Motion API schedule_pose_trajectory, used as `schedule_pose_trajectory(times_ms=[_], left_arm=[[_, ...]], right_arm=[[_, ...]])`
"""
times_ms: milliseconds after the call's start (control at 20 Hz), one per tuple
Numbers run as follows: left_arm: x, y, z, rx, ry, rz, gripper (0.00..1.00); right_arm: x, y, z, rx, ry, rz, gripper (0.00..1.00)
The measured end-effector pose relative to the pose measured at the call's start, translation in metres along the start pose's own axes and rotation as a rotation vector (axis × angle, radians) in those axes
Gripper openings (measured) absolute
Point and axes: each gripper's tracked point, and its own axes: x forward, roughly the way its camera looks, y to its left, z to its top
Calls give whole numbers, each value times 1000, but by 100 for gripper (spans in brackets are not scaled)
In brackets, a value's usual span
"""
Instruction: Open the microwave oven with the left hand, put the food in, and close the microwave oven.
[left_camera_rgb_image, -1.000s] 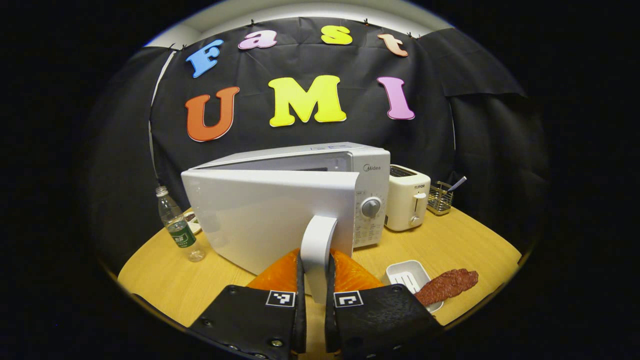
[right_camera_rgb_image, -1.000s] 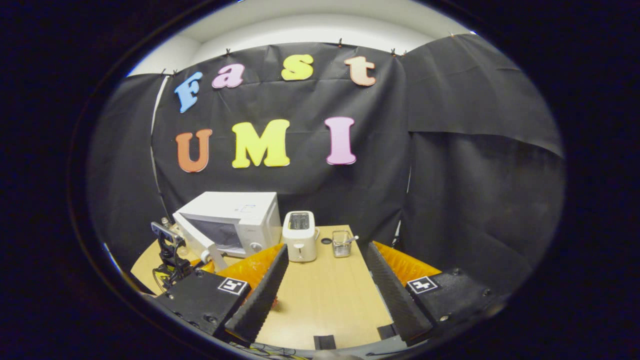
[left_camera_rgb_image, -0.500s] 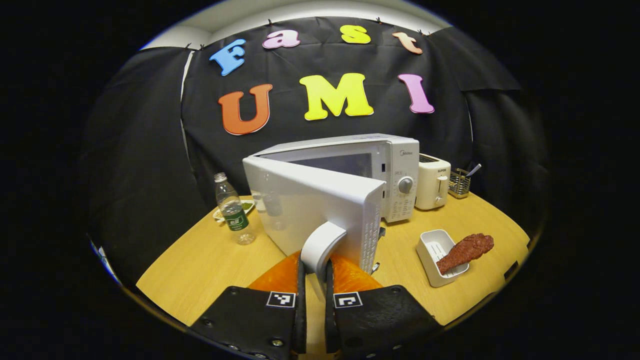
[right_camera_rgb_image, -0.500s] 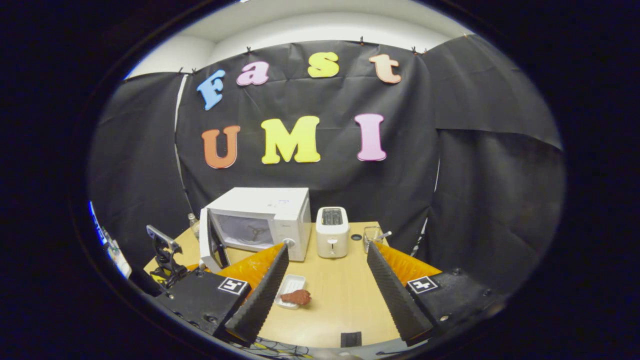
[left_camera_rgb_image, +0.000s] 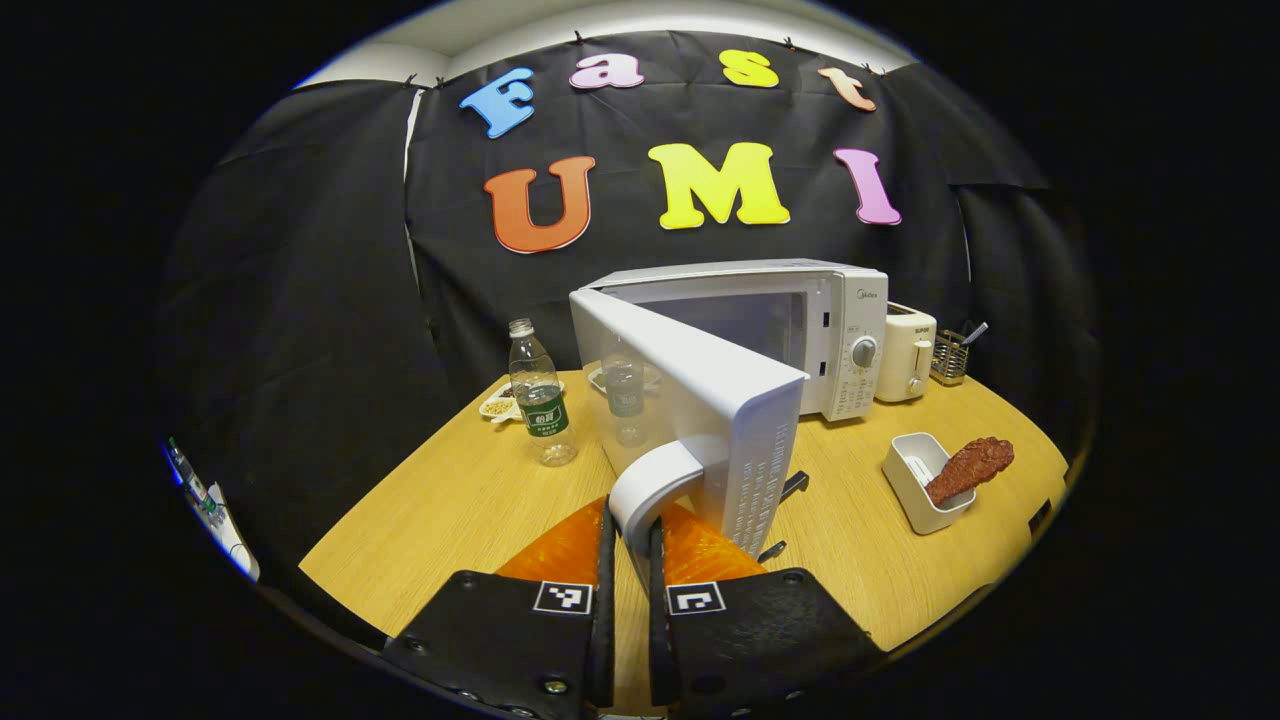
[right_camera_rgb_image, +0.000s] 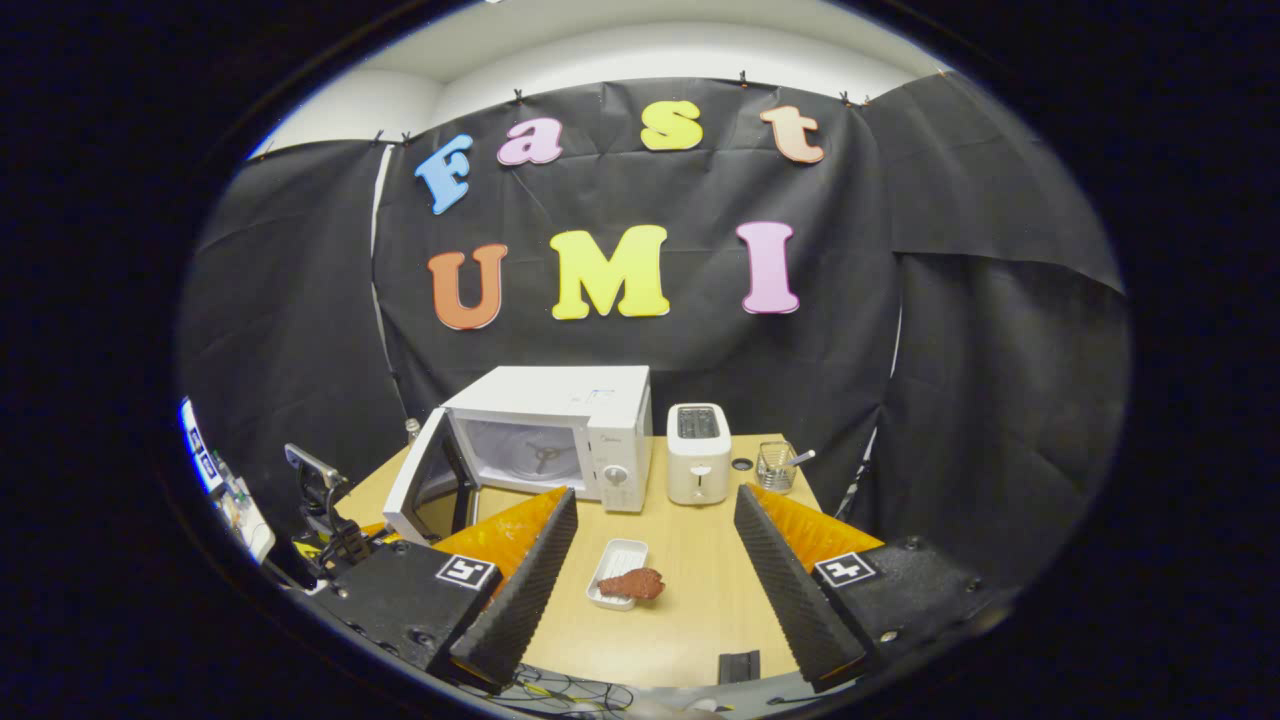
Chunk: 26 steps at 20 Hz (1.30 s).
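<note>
A white microwave (left_camera_rgb_image: 835, 320) (right_camera_rgb_image: 610, 420) stands at the back of the wooden table (left_camera_rgb_image: 450, 500), its door (left_camera_rgb_image: 700, 400) (right_camera_rgb_image: 415, 485) swung wide toward the left. My left gripper (left_camera_rgb_image: 628, 545) is shut on the door's curved white handle (left_camera_rgb_image: 655, 480). The oven cavity (right_camera_rgb_image: 525, 460) lies exposed with a turntable hub inside. A brown piece of food (left_camera_rgb_image: 968, 468) (right_camera_rgb_image: 632, 583) rests across a small white tray (left_camera_rgb_image: 915, 475) (right_camera_rgb_image: 612, 565) at front right. My right gripper (right_camera_rgb_image: 650, 560) hovers open above the table's near edge, the food between its fingers farther off.
A water bottle (left_camera_rgb_image: 538, 405) and a small dish of snacks (left_camera_rgb_image: 500, 403) sit left of the door. A white toaster (left_camera_rgb_image: 907, 352) (right_camera_rgb_image: 698, 466) and a wire basket (left_camera_rgb_image: 950, 355) (right_camera_rgb_image: 775, 467) stand right of the microwave. A camera rig (right_camera_rgb_image: 325, 505) sits at far left.
The microwave door has swung much wider as my left gripper pulled its handle out and leftward. The right gripper's view has shifted so the tray and food now sit between its fingers.
</note>
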Motion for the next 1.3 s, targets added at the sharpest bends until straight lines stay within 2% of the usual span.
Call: schedule_pose_trajectory(times_ms=[250,900,1000,1050,1100,1150,1200,1250,1300], left_arm=[[-4,24,-7,-31,21,-10,12],[-13,78,-16,-91,56,-125,13],[-12,92,-20,-104,63,-115,36],[-12,98,-19,-111,61,-107,69],[-13,103,-17,-98,53,-95,60],[-15,101,-22,-87,65,-104,100],[-15,103,-20,-71,48,-93,89],[-14,106,-20,-62,53,-92,97],[-17,107,-18,-58,53,-88,96]], right_arm=[[-3,18,-6,-5,9,14,100],[-5,57,-24,-7,36,52,100],[-5,61,-26,-13,35,55,100],[-4,64,-29,-13,39,58,100],[-4,66,-31,-14,42,61,100],[-3,68,-31,-16,44,62,100],[-2,70,-33,-18,48,63,100],[-2,71,-34,-19,48,66,100],[-2,72,-35,-17,48,67,100]])
